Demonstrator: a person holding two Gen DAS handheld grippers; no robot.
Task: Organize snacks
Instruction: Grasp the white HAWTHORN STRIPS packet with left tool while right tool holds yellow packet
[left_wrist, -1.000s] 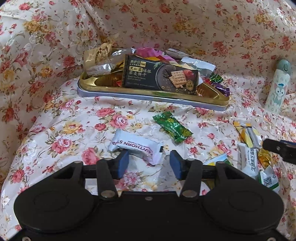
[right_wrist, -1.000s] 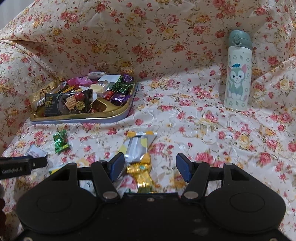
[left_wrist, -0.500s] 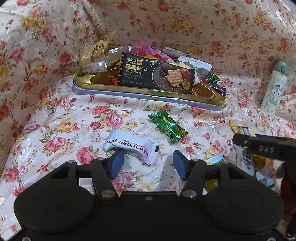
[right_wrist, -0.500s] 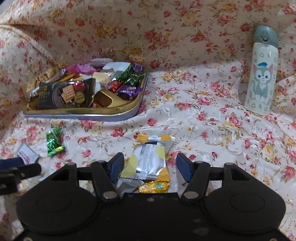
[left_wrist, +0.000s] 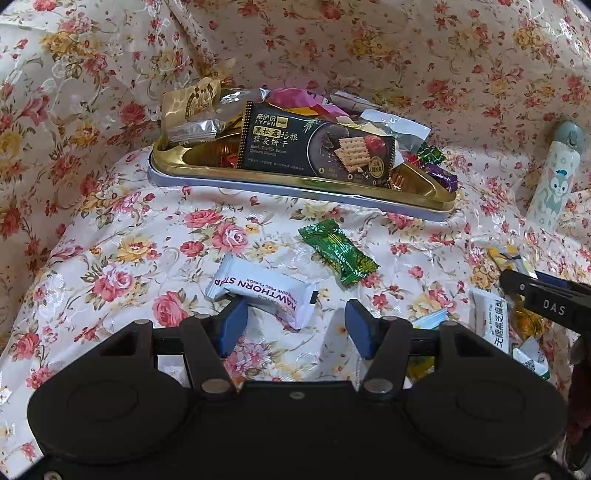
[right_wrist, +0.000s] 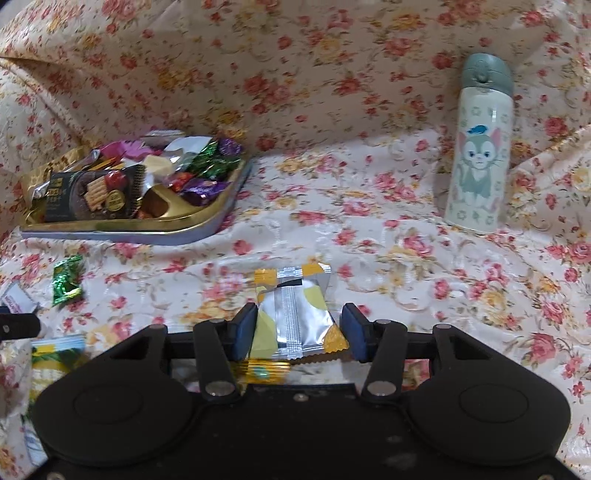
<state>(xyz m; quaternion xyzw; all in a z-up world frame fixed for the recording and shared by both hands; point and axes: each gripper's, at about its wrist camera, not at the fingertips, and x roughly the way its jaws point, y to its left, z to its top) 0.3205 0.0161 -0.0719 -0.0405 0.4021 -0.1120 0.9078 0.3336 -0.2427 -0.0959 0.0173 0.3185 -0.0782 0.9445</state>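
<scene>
A gold tray (left_wrist: 295, 184) heaped with wrapped snacks sits at the back of the flowered cloth; its rim (right_wrist: 147, 225) shows at the left in the right wrist view. My left gripper (left_wrist: 295, 326) is open just short of a white hawthorn packet (left_wrist: 258, 291), whose near end lies by the left finger. A green candy (left_wrist: 338, 251) lies beyond it. My right gripper (right_wrist: 300, 332) is closing around a silver and yellow packet (right_wrist: 295, 314) that lies flat between its jaws. The pads are at the packet's edges and it looks unsqueezed. A gold candy (right_wrist: 264, 371) lies under the fingers.
A cat-print bottle (right_wrist: 476, 147) stands upright at the right, also visible as a bottle (left_wrist: 554, 184) from the left wrist. Several loose packets (left_wrist: 495, 325) lie between the two grippers. The cloth rises in folds behind the tray.
The right gripper has moved forward and down over the silver and yellow packet, and its jaws have narrowed around it. The left gripper has stayed by the hawthorn packet.
</scene>
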